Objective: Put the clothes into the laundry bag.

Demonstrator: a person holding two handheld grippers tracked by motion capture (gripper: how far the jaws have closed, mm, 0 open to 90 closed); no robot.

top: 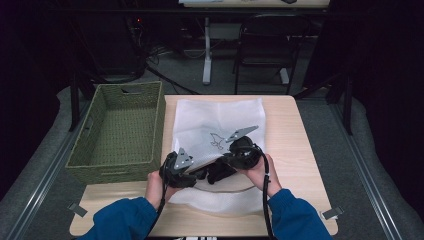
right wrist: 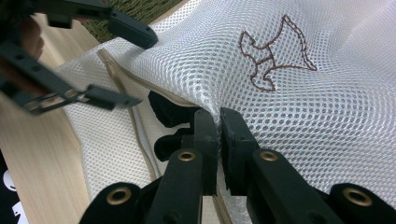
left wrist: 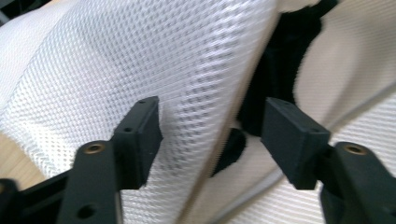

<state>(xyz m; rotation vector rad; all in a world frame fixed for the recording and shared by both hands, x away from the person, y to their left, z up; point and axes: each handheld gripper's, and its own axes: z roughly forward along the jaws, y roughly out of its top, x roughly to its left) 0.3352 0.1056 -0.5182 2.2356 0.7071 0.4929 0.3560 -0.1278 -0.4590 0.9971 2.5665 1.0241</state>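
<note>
A white mesh bag [top: 215, 117] with a stitched brown animal outline [right wrist: 275, 56] lies on the wooden table [top: 295, 150]. Its near end is raised, and a black fabric item [top: 218, 172] sits in the opening. My right gripper [right wrist: 219, 116] is shut on the bag's upper mesh layer at the tan-edged rim, just above the black item [right wrist: 170, 112]. My left gripper [left wrist: 217, 126] is open, and the lifted mesh layer [left wrist: 140, 56] and its edge run between the jaws without being pinched. Dark fabric [left wrist: 280, 60] shows beyond. In the high view both grippers [top: 197, 167] [top: 223, 159] face each other at the opening.
A green woven basket [top: 159, 125] stands empty at the table's left, close beside the bag. Bare wood lies to the right of the bag and along the front edge. A dark chair [top: 267, 45] and a table leg stand on the floor beyond.
</note>
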